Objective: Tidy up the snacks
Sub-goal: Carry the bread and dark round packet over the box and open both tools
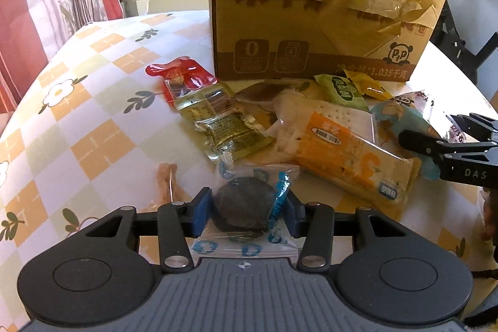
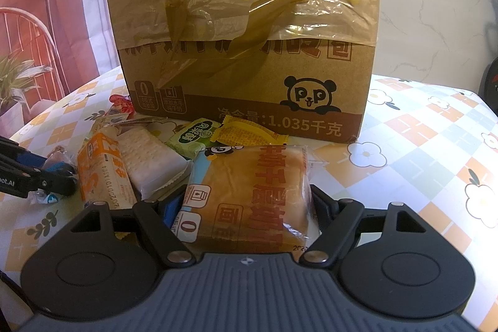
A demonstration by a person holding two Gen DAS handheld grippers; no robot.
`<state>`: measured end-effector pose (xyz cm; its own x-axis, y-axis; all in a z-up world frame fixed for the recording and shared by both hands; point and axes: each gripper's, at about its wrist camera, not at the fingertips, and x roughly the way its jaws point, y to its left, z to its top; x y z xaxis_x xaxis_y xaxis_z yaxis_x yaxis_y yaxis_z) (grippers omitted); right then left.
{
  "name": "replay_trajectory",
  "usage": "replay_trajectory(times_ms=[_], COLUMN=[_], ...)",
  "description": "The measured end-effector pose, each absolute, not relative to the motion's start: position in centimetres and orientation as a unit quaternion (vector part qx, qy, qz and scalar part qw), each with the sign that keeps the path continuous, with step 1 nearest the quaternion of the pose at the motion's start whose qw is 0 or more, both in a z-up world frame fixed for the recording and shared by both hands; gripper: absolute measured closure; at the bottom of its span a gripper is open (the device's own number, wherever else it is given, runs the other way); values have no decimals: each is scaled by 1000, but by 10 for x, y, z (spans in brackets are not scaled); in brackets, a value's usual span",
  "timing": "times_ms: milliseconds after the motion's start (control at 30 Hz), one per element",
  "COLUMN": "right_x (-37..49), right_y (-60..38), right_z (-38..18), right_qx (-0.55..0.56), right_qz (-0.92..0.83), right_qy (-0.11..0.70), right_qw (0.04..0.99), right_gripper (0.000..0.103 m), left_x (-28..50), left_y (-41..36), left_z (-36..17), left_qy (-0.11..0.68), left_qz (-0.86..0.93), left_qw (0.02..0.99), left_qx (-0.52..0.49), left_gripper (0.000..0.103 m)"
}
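Under the snacks lies a tabletop with a smooth cloth, checked in orange, pale green and white, with printed white flowers and dark leaves. Behind it the room shows a red and white curtain on one side and a pale marbled wall on the other.

At the far part stands a brown cardboard box with a panda print, its top wrapped in crinkled, half-clear plastic film held by strips of brown tape. In front of the box lie the snacks in a loose heap: a long orange and white wrapper, a flat pack of pale dotted crackers, a small green packet, a small yellow packet and a clear packet with a red end.

The left hand-held gripper has its blue pads against both sides of a round dark cookie in a clear wrapper, close to the near edge; the wrapper has blue print and looks thin and glossy.

The right hand-held gripper stands wide, with its jaws on both sides of a square soft bread pack, golden under shiny film with red characters. I cannot tell for sure if the pads press it.
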<state>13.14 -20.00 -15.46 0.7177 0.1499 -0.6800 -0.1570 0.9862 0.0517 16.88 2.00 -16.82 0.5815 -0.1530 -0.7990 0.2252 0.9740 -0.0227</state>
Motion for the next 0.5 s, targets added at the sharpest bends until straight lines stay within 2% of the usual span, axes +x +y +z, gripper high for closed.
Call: replay_trajectory(times_ms=[300, 500], right_x=[132, 121], right_y=[-201, -214], right_z=[-153, -132], right_qx=[-3, 30], right_qz=[85, 87], right_qy=[373, 364], right_qw=[924, 927], right_gripper=[26, 28], left_x=[161, 152], left_y=[34, 44], left_z=[-153, -130], left_qy=[432, 405], left_qz=[-100, -106], left_qw=[896, 908], left_qx=[7, -19], left_gripper=[54, 54])
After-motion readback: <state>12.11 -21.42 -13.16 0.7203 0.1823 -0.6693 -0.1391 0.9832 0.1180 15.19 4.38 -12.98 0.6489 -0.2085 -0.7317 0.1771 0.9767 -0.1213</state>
